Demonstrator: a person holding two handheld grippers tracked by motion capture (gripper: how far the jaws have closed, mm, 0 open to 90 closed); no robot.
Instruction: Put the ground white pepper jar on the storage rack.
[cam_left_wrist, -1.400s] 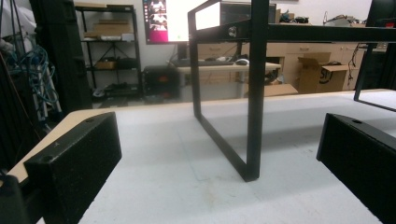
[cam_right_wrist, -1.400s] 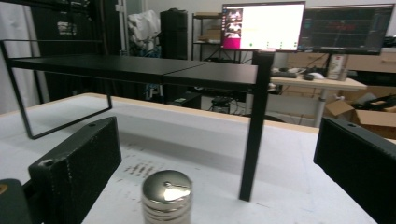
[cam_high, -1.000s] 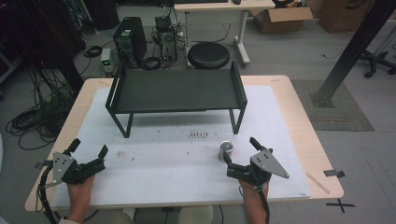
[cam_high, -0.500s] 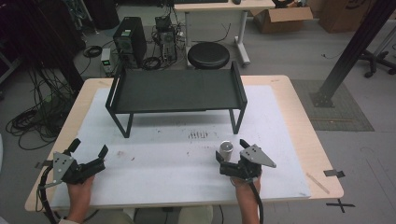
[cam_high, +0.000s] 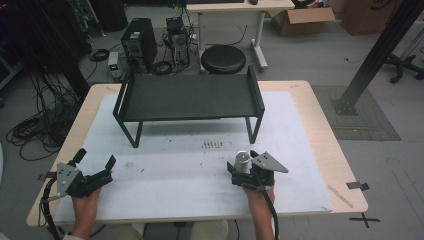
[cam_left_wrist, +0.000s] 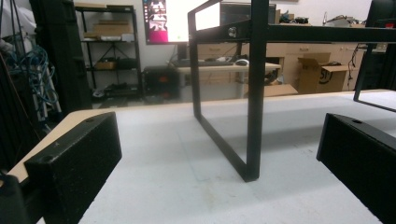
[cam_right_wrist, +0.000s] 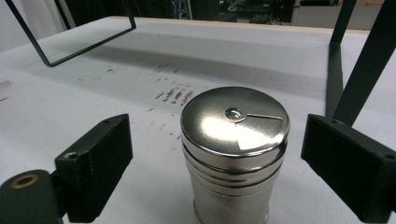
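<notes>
The right gripper (cam_high: 244, 169) has come forward and down across the white mat since a second ago, and its jaws have just been closing in; they now stand either side of the steel shaker (cam_high: 242, 161) with a gap showing on both flanks, so nothing is clamped yet. From the right gripper view the shaker (cam_right_wrist: 234, 154) stands upright on the mat between the two black pads, its domed lid turned up with a wedge-shaped opening, but its base is cut off by the bottom edge, so I cannot see where it meets the surface. In the high view the gripper's grey plate and body cover the near side of the shaker. The shaker sits in front of the black shelf rack (cam_high: 189, 97), near its right front leg and clear of it. The left gripper (cam_high: 95, 167) has kept its place at the table's near left corner, jaws spread wide and holding nothing. In the left gripper view only the rack's leg frame (cam_left_wrist: 254, 93) shows between the pads; the shelf top runs out of the picture above.
</notes>
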